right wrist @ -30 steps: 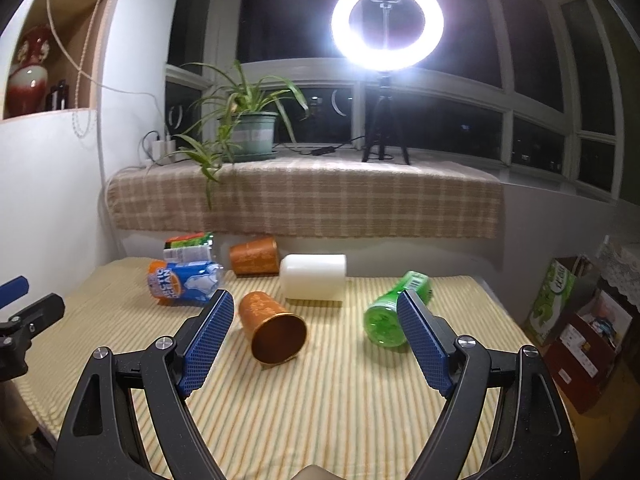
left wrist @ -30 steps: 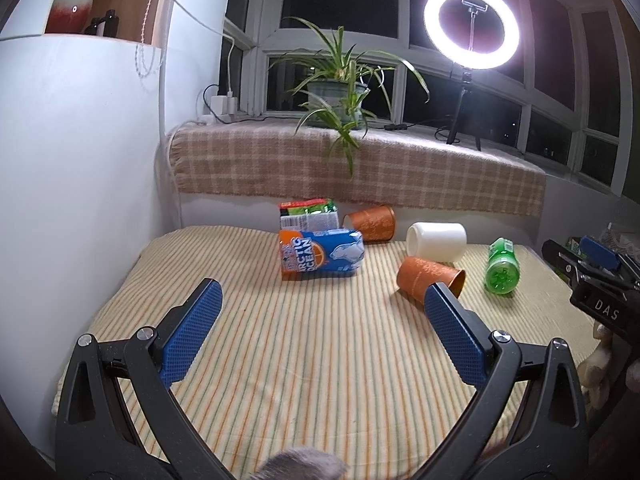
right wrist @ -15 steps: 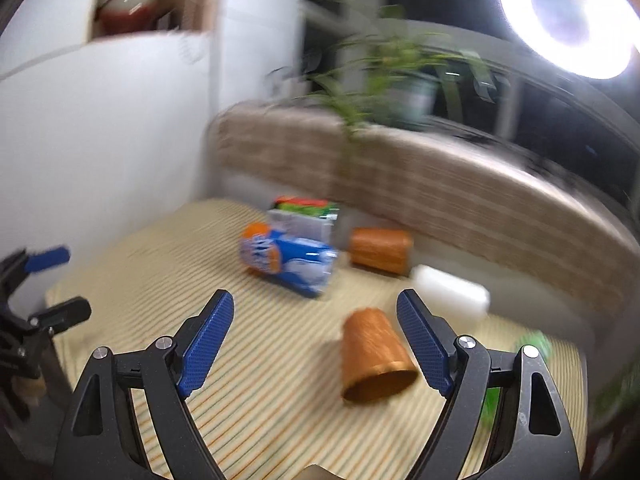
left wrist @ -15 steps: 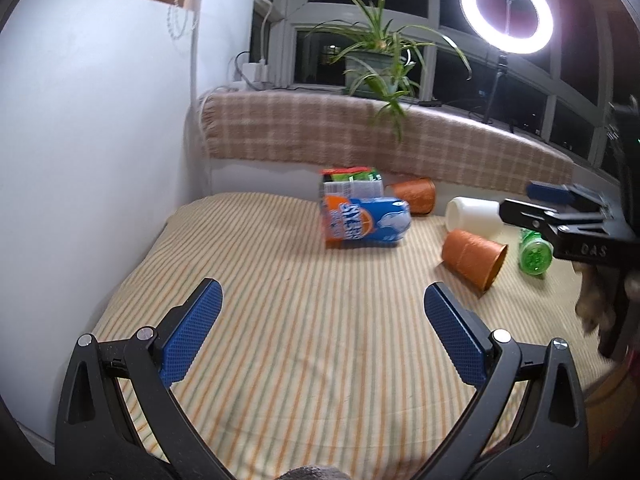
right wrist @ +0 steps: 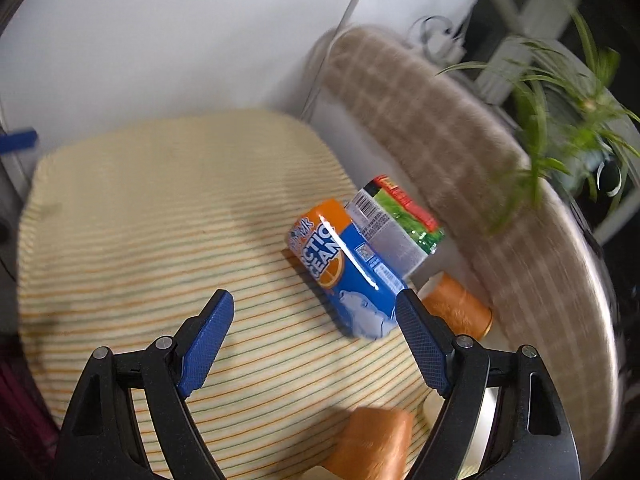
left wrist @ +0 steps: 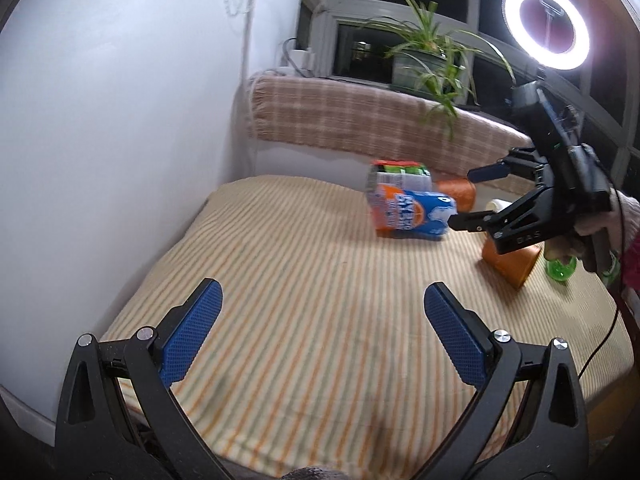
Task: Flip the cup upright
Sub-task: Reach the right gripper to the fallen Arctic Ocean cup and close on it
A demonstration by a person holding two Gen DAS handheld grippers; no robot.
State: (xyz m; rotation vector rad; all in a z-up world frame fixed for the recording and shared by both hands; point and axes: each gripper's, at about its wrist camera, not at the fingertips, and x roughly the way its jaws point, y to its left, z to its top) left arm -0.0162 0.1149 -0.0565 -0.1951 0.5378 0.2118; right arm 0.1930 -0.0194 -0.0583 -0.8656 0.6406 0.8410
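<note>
I see wide bare striped cloth on the worktop (left wrist: 304,280) before my left gripper (left wrist: 320,332), whose fingers stand apart. Two orange cups lie on their sides: the near cup (right wrist: 372,444) low between my right gripper (right wrist: 316,344) fingers, also apart, and the far cup (right wrist: 460,306) beside two drink packs (right wrist: 352,272).

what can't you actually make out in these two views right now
- Near orange cup: in the left wrist view the right tongs cover its top; in the right wrist view the bottom edge cuts it off and it is blurred.
- White cup: left wrist view, only a sliver shows behind the right tongs.
- Green bottle: left wrist view, mostly hidden by the hand.
- Plant: right wrist view, smeared by motion blur.
</note>
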